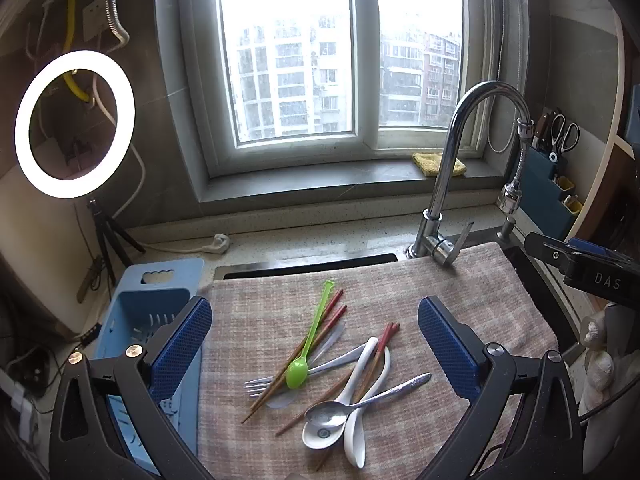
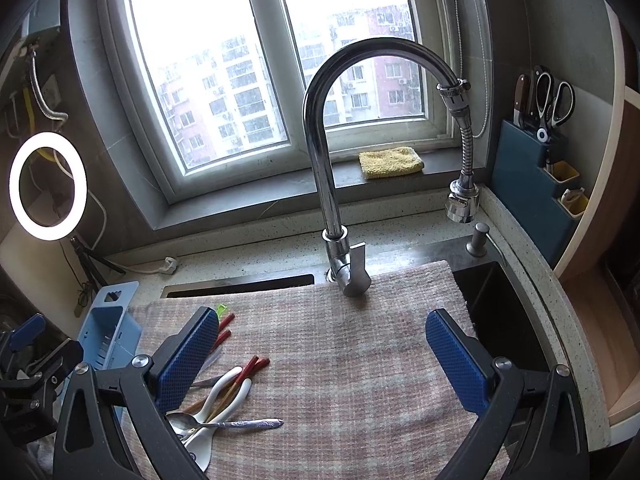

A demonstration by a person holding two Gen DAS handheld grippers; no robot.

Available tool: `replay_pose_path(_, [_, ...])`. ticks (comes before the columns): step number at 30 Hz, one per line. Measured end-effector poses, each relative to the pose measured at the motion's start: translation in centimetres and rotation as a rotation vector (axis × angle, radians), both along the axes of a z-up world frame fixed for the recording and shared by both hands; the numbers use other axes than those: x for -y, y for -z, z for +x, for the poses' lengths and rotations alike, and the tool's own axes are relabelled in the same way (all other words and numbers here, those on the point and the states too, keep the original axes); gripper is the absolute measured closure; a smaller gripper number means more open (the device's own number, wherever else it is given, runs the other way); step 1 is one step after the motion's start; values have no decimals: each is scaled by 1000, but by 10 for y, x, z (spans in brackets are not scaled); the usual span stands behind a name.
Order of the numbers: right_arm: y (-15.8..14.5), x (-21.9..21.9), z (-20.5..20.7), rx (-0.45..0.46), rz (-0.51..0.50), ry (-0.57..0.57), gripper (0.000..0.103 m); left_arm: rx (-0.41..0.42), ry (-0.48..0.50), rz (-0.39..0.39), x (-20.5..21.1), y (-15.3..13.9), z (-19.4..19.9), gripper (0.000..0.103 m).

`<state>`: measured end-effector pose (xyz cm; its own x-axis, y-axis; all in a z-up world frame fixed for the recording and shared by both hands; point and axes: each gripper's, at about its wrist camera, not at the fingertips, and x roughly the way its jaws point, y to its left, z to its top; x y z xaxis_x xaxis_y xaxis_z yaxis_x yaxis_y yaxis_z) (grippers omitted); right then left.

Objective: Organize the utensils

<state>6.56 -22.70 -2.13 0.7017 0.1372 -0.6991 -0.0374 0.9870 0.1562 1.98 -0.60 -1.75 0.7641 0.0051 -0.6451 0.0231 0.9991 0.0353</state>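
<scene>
**Loose utensils piled on the checked cloth, both grippers spread and empty**

At far left, a pale blue slotted utensil holder point(image 1: 154, 312) stands on the counter just beside the checked cloth point(image 1: 460, 292) that covers the sink area. The left gripper point(image 1: 316, 348) hangs above the cloth with its blue-padded fingers point(image 1: 180, 352) spread wide, grasping nothing; the heap of utensils lies between them in the left wrist view.

The heap runs left to right: a metal fork point(image 1: 304, 374) with tines pointing left, several brown chopsticks with red ends point(image 1: 316, 336) lying diagonally, and a bright green plastic spoon point(image 1: 310, 340) laid across them, bowl downward toward the camera. A clear plastic utensil point(image 1: 332, 340) shows faintly beneath. Next come two white ceramic soup spoons point(image 1: 360, 368) side by side, more red-tipped chopsticks point(image 1: 380, 348) crossing them, and a steel spoon point(image 1: 360, 404) with a patterned handle resting on top, handle pointing right.

Farther right, the right gripper point(image 2: 322, 364) hovers over bare cloth, fingers point(image 2: 456, 364) likewise released. The chrome faucet point(image 2: 332, 168) rises behind the cloth.
</scene>
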Motion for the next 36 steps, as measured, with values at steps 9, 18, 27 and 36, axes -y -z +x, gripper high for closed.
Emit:
replay_pose_path(9, [3, 0, -1, -8, -1, -5, 1, -22, 0, 2, -3, 5, -1, 1])
replay_pose_path(18, [13, 11, -8, 30, 139, -20, 1, -70, -54, 3, -37, 16, -3, 1])
replay_pose_path(27, [47, 6, -2, -140, 179, -59, 1, -225, -40, -32, -48, 65, -12, 1])
replay_pose_path(36, [94, -10, 1, -324, 286, -127, 8, -336, 40, -42, -26, 99, -27, 3])
